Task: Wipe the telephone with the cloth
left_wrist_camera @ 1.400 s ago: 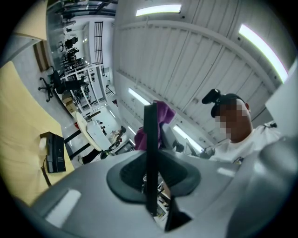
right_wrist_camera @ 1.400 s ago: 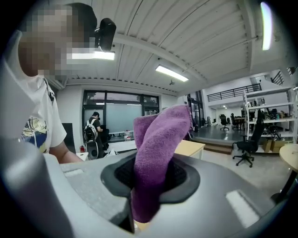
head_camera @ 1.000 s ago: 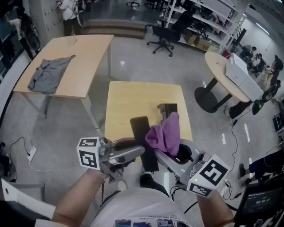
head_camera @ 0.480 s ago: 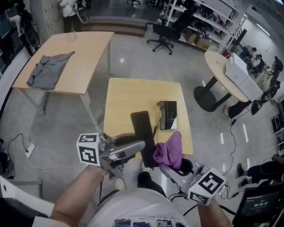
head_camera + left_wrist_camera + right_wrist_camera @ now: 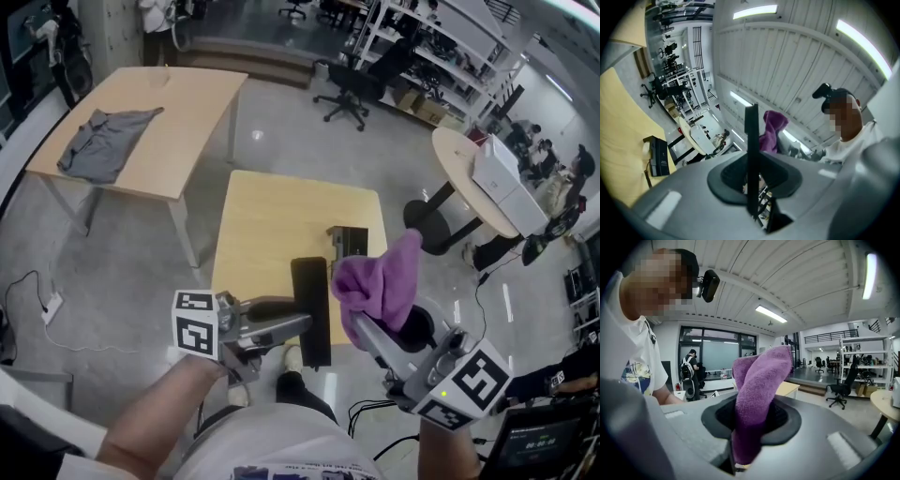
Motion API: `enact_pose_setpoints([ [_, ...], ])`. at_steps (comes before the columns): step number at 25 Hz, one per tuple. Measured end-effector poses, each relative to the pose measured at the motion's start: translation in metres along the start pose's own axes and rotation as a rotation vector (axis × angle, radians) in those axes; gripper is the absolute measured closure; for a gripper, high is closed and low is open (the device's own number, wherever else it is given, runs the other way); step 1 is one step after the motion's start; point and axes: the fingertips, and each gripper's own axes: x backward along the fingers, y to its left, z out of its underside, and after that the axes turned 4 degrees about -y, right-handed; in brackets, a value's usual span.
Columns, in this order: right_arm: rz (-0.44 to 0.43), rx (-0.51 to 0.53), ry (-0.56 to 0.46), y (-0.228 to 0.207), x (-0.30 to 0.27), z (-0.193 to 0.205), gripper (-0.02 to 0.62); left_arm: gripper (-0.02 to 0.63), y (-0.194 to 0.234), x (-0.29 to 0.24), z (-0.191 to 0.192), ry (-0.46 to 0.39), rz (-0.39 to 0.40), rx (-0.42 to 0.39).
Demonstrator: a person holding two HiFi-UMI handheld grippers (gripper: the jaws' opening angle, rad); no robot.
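left claw grips the handset, right claw grips the cloth beside it

the left claw, jaws narrowed, pinches the black telephone handset. the right claw is clamped on the purple cloth, bunched just right of the handset; contact is unclear. the head view shows the handset's broad face, the left gripper view only its thin edge, and the right gripper view cloth alone. its long axis runs from the desk's near edge toward the person. the telephone base lies by the right edge.
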Motion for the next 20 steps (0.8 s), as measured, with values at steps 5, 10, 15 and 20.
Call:
enact_pose_setpoints([
  [5,-0.002,0.004,-0.036,-0.008,-0.015,-0.017,0.489,0.520,0.001,-0.004,0.015,0.016,-0.020,0.001],
  [10,-0.027,-0.066,-0.018,-0.005,-0.023,-0.001,0.489,0.520,0.003,-0.007,0.021,0.032,-0.025,0.003],
  [15,-0.031,-0.114,0.032,0.002,-0.025,0.028,0.489,0.520,0.003,-0.006,0.014,0.028,-0.021,0.001],
  [20,-0.029,-0.136,0.080,0.012,-0.015,0.056,0.489,0.520,0.005,-0.003,0.005,0.014,-0.019,-0.003],
])
